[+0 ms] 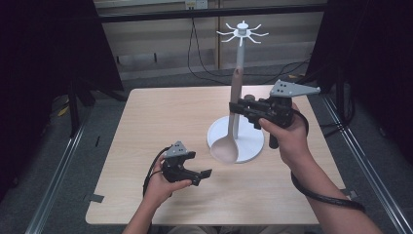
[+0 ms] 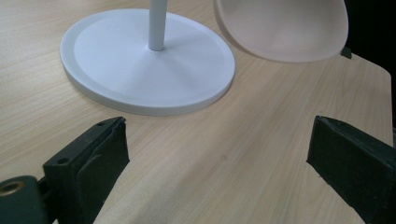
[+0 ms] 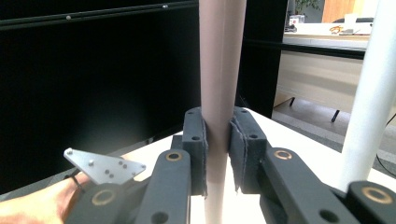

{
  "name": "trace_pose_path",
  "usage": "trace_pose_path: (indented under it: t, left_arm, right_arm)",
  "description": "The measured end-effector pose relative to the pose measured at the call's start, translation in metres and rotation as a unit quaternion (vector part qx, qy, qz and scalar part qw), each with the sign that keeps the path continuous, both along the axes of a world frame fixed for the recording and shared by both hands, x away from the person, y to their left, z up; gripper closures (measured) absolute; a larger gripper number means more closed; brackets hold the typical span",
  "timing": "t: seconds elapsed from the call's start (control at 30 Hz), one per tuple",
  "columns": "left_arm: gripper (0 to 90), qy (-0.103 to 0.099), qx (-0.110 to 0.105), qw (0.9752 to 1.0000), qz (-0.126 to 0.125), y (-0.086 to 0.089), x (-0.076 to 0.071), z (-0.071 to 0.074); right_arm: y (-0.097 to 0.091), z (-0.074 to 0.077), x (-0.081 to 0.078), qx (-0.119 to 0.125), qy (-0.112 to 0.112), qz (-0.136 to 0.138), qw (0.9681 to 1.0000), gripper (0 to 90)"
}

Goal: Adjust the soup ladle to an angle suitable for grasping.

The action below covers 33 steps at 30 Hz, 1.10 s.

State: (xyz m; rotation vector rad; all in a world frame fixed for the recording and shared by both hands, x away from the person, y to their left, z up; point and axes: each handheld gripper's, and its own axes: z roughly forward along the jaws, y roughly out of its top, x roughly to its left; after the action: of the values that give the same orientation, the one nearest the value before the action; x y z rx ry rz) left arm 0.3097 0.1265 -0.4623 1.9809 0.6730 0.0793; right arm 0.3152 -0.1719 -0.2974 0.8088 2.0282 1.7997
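- The right gripper (image 1: 237, 108) pinches the handle of a beige spoon (image 1: 233, 117), its jaws pressed against the handle from both sides partway up its length.
- In the right gripper view the spoon (image 3: 219, 84) handle runs upright between the two black pads (image 3: 198, 149), which clamp it with no gap showing.
- The spoon hangs nearly upright, bowl down, handle up; its bowl sits low over the front edge of the round base of a white stand (image 1: 243, 141), and whether it touches the base cannot be told from the high view.
- The stand has a thin white pole that rises from the base to a ring of short hooks (image 1: 242, 33) at the top; the spoon's handle lies just beside the pole, with its tip below the hooks.
- In the right gripper view the stand's pole (image 3: 369, 93) is at the right, apart from the clamped handle.
- The left gripper (image 1: 204, 174) is low over the wooden table (image 1: 160, 122), near its front edge and well apart from the right gripper, pointing toward the stand.
- Its jaws are spread wide with nothing between them; bare tabletop (image 2: 224, 158) shows in the gap.
- In the left gripper view the white base (image 2: 116, 60) lies ahead on the table and the spoon's bowl (image 2: 285, 28) hangs above the base's right edge.
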Motion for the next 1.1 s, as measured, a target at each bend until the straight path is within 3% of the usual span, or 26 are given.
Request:
trace_pose_path:
  t: [0.43,1.1]
  left_arm:
    - [4.9,0.002,-0.001,1.0,0.003,0.002,0.001,-0.001]
    - [4.8,0.0,0.002,1.0,0.0,0.003,0.002,-0.001]
  right_arm:
    - [0.0,0.024,0.02,0.012,-0.002,-0.002,0.9999,77.6]
    - [-0.007,0.024,0.039,0.031,0.015,-0.009,0.9994,77.3]
